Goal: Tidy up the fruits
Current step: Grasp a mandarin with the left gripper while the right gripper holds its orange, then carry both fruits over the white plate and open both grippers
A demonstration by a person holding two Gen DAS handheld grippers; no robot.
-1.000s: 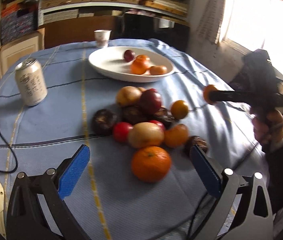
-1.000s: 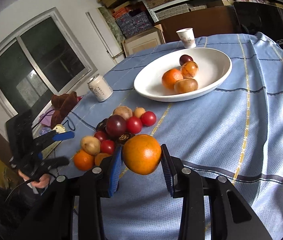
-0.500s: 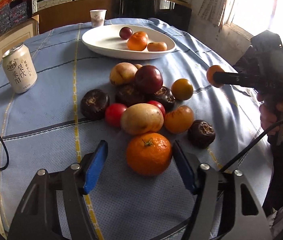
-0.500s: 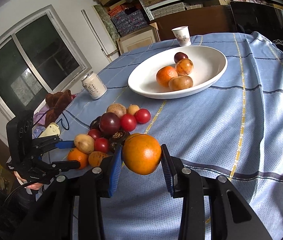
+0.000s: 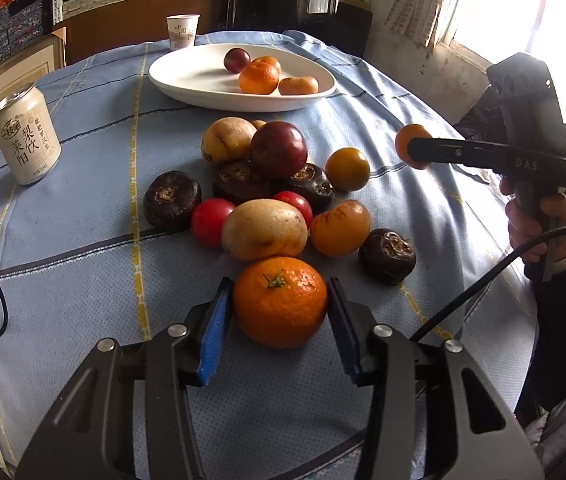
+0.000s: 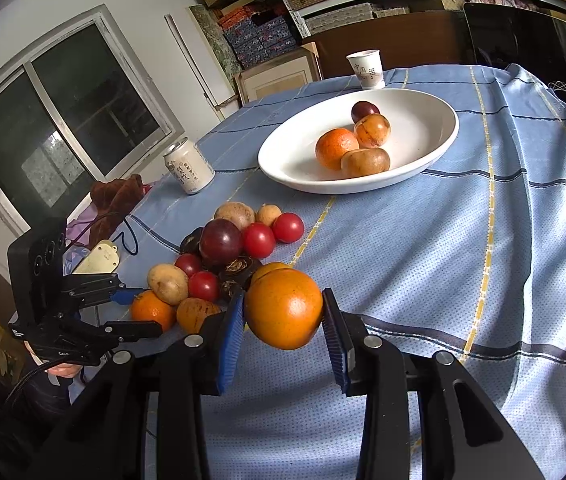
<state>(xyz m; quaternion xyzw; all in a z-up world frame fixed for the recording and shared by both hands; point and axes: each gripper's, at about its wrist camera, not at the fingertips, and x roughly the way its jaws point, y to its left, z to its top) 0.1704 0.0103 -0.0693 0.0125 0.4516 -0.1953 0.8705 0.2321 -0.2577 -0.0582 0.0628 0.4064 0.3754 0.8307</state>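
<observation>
Both grippers on round orange fruit above the blue-clothed desk (image 5: 83,160).

The left gripper (image 5: 279,320) has its blue fingers (image 5: 214,328) closed in around a mandarin (image 5: 280,302) at the near edge of the fruit pile (image 5: 267,196) — both pads look to touch its sides, and the fruit sits on the cloth. The right gripper (image 6: 283,334) clamps a smooth orange (image 6: 284,308) between its fingers (image 6: 231,332), held clear of the desk, just beside the pile. The white plate (image 6: 423,120) lies farther back with four fruits in it — a plum (image 6: 365,110) among them. A can (image 5: 26,140) stands left of the pile, and a paper cup (image 5: 182,31) stands behind the plate.
</observation>
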